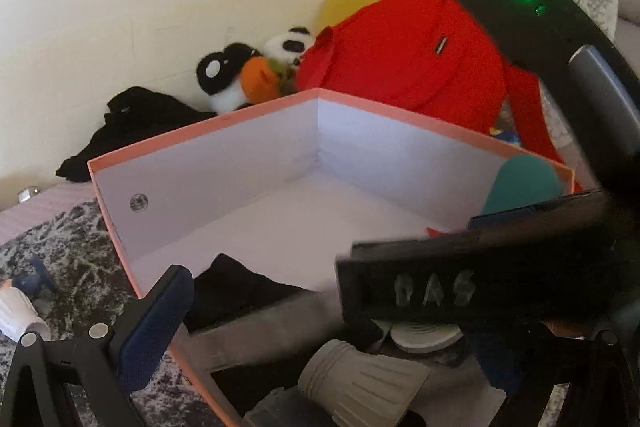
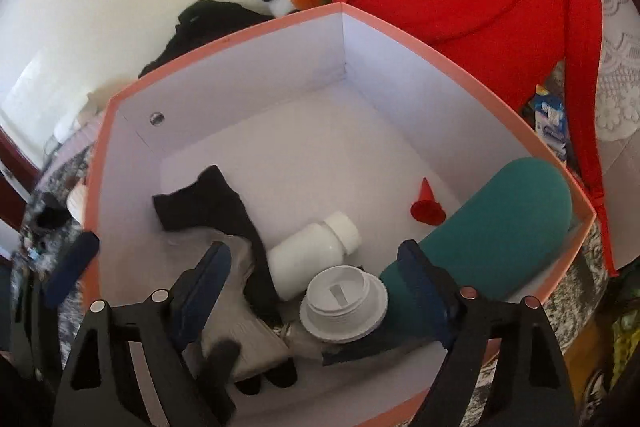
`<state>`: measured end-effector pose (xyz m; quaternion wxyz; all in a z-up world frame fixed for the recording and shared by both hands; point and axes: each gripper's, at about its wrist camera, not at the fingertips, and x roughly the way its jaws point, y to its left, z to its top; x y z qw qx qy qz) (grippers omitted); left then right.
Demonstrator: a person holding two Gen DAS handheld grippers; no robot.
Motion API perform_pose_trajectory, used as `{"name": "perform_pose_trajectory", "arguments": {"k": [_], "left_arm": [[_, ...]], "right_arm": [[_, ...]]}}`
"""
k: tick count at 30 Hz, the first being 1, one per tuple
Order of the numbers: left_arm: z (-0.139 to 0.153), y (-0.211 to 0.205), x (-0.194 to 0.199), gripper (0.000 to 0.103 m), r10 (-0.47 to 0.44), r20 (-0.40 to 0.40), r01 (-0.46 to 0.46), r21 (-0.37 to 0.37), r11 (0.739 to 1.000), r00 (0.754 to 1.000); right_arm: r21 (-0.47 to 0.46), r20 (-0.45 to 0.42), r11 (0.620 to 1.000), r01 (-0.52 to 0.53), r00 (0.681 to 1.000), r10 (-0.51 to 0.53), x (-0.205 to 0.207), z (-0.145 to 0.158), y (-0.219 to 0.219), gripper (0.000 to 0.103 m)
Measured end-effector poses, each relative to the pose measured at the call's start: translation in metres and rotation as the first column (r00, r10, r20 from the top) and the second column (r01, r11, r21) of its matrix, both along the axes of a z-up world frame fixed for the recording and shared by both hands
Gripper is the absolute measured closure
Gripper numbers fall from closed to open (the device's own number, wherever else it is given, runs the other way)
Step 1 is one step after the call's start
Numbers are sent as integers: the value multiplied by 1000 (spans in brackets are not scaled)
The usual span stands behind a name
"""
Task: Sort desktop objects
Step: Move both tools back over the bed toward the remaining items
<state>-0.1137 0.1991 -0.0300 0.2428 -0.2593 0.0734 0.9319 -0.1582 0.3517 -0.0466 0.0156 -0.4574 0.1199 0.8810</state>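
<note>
White plastic bottle (image 2: 312, 253), ribbed cap (image 2: 344, 303), red cone (image 2: 427, 205) in cardboard box (image 2: 460, 67)

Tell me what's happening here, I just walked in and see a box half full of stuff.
A person with tongs in each hand is sorting desk clutter into the pink box. Already inside are a white bottle, a white threaded cap, a red cone, a teal case and a black cloth. The right tongs hang open over the box, holding nothing; the left tongs sit open at its near edge.
</note>
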Motion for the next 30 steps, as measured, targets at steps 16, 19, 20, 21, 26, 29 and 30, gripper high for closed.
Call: {"name": "perform_pose_trajectory", "arguments": {"k": [16,19,20,21,26,29,30], "left_arm": [[-7,-21,18,0,40,-47,-39,29,999,998],[-5,-41,17,0,36,13,-37,68,997,999],[-4,-48,17,0,41,29,-43,65,997,999],[-3,-56,18,0,54,35,-55,51,997,998],[-2,-96,27,0,158,9,-157,-38,987,987],[-2,-127,30,0,221,-7,-221,-57,974,975],[-2,-136,33,0,236,-8,-236,-60,970,972]], "right_arm": [[-195,-260,975,108,953,-158,36,70,19,5],[-170,-311,984,46,945,-98,41,84,-5,5],[-159,-325,987,21,943,-73,42,87,-16,5],[-149,-338,989,-4,940,-47,44,90,-27,5],[-117,-395,986,-119,916,64,49,106,-80,3],[-122,-416,975,-186,902,120,50,112,-112,2],[-124,-418,971,-207,898,138,50,112,-123,2]]}}
